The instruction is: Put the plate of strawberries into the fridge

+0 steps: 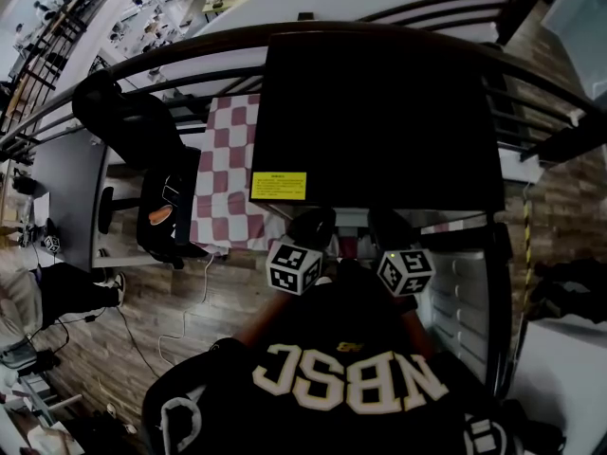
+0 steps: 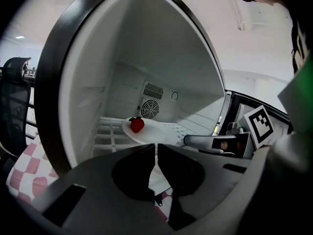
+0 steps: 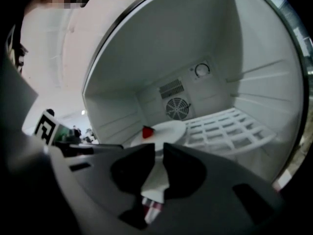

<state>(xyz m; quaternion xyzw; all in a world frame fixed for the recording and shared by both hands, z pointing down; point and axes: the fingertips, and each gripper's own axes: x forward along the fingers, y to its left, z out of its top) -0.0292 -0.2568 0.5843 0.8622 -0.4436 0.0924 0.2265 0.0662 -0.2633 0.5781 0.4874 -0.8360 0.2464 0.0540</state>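
Note:
A white plate (image 2: 155, 132) carrying one red strawberry (image 2: 137, 125) sits just over the white wire shelf (image 2: 108, 131) inside the open fridge (image 2: 161, 67). My left gripper (image 2: 156, 154) is shut on the plate's near rim, with only a thin white strip showing between its jaws. The right gripper view shows the same plate (image 3: 170, 129) and strawberry (image 3: 147, 131), and my right gripper (image 3: 159, 154) is shut on the rim beside the left one. In the head view only the two marker cubes (image 1: 293, 266) (image 1: 406, 271) show; the jaws and plate are hidden under the fridge's black top (image 1: 379, 112).
The fridge's back wall has a round fan grille (image 3: 177, 108). Its open door (image 1: 465, 292) hangs at the right. A table under a red-and-white checked cloth (image 1: 223, 169) stands left of the fridge, with a black office chair (image 1: 133, 121) beyond it. A dark railing (image 1: 142, 64) curves behind.

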